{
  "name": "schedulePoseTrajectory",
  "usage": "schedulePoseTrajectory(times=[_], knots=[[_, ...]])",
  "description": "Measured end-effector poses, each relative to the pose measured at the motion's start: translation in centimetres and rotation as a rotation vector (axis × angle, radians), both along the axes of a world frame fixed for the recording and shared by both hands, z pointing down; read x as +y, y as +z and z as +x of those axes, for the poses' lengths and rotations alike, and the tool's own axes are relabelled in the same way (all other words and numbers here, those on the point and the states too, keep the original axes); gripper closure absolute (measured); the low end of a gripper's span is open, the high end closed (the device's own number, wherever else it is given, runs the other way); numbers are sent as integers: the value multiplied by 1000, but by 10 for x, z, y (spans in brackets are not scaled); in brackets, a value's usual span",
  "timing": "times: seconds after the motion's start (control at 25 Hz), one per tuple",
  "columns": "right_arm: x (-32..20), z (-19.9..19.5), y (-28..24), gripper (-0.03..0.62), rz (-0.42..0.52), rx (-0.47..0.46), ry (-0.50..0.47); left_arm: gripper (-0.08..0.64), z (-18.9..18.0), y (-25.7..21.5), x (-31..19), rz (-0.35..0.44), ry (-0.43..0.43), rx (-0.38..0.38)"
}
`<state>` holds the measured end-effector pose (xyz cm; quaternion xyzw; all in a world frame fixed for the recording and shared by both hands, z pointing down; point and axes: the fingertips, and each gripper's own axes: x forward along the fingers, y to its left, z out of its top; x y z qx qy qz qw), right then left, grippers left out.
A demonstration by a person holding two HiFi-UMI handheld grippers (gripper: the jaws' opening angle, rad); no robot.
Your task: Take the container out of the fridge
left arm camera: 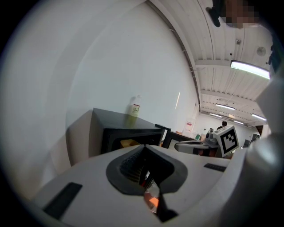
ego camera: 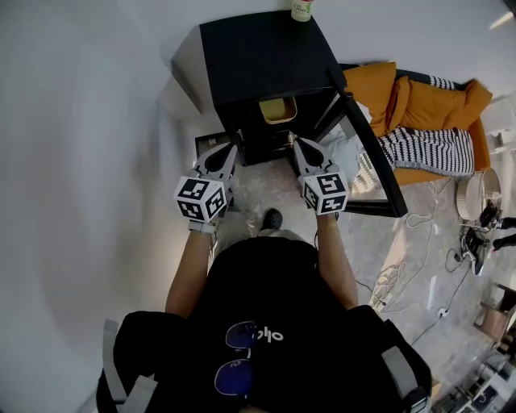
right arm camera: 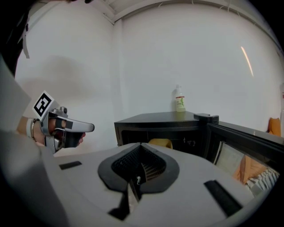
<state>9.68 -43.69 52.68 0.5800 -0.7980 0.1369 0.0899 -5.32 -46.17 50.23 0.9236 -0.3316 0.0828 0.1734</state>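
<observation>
A black mini fridge (ego camera: pixel 266 56) stands against the white wall with its door (ego camera: pixel 371 153) swung open to the right. Inside, on the upper shelf, sits a yellow container (ego camera: pixel 277 110), also visible as the container (right arm camera: pixel 160 143) in the right gripper view and the container (left arm camera: pixel 129 142) in the left gripper view. My left gripper (ego camera: pixel 230 152) and right gripper (ego camera: pixel 300 145) hover side by side just in front of the fridge opening, short of the container. Both are shut with nothing between the jaws. Each gripper view shows the other: right gripper (left arm camera: pixel 195 145), left gripper (right arm camera: pixel 73 127).
A small bottle (ego camera: pixel 302 8) stands on the fridge top. To the right is an orange seat (ego camera: pixel 419 105) with a striped blanket (ego camera: pixel 427 149). Cables (ego camera: pixel 403 282) trail over the floor at the right. A shoe (ego camera: pixel 272 218) shows below the grippers.
</observation>
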Motion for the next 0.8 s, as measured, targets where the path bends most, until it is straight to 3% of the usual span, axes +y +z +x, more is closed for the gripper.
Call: schedulePoseTrajectory(times=[0.6,0.8], knots=[[-4,2,15,586,-26,11,27,560,3,10,-1,-18,22,-10],[-18,2,26,586,15,-2,46,560,8,12,1,-9,42,-5]])
